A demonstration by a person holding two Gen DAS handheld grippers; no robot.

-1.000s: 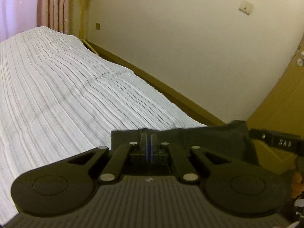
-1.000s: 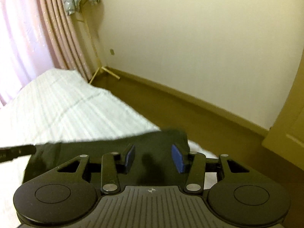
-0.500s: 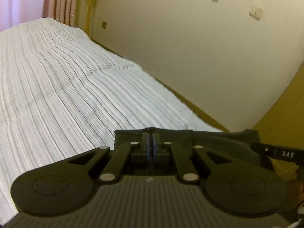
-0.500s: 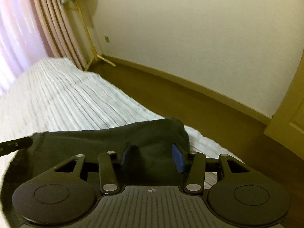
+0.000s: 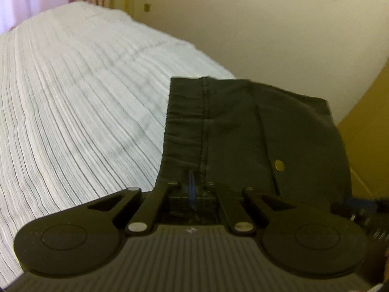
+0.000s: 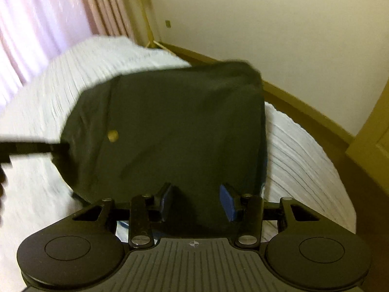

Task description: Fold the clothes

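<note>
The left gripper (image 5: 192, 189) is pinched shut on the dark garment (image 5: 243, 131), which stretches ahead over the bed (image 5: 73, 97); the right gripper (image 6: 197, 199) stands half spread with cloth between its pads.

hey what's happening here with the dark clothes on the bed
A person is folding a dark garment over a bed with a white striped cover, with a handheld claw in each hand. The left claw is shut on the garment near its stitched seam. The right claw has the cloth between its blue pads, which stand apart; whether they grip it is unclear.
</note>
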